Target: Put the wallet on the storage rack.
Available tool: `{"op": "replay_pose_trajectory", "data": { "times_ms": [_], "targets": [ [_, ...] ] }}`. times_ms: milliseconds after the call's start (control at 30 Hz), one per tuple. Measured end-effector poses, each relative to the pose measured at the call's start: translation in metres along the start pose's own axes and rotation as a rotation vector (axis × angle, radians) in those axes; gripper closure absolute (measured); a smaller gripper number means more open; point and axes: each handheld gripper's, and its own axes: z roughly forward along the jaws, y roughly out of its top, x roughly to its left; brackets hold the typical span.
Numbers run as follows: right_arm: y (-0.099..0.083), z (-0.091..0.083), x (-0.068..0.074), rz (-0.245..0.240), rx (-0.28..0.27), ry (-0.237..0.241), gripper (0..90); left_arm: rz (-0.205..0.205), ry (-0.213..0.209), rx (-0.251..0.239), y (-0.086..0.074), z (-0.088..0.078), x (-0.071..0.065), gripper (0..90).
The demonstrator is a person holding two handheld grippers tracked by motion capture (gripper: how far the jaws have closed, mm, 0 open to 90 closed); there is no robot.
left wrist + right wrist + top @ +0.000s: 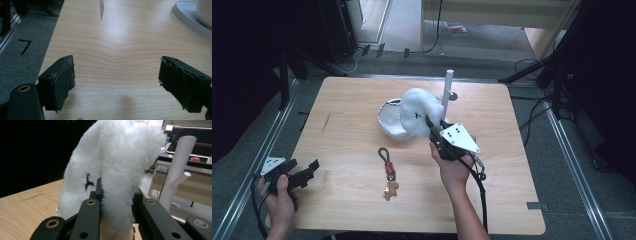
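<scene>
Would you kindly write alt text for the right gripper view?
The right gripper is clamped on a fluffy white plush item, lifted above the wooden table. A white peg stand rises at the right.

White post [447, 95] stands just beside the fluffy toy [417, 117].

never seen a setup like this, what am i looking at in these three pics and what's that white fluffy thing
A person sits at a wooden table holding a pair of hand-held tongs in each hand. One picture looks down from above; the other two come from small cameras riding on each pair of tongs, looking along their black jaws.

The right tongs are closed on a white fluffy plush item, lifted above a white dish and beside a white peg stand. What the plush is, I cannot tell. The left tongs stand open, with nothing between them, near the table's left edge. A keychain with a small charm lies in the middle.
</scene>
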Motion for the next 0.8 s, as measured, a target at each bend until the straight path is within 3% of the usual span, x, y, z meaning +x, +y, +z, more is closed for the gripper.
{"op": "replay_pose_trajectory", "data": {
  "times_ms": [200,800],
  "targets": [
    [0.002,0.017,0.006,-0.022,-0.004,0.010,77.3,0.001,0.000,0.003,0.000,0.000,0.000,14.4],
    [0.000,0.062,0.015,-0.006,-0.017,0.039,77.5,-0.005,-0.005,-0.002,0.000,0.000,0.000,14.5]
  ]
}}
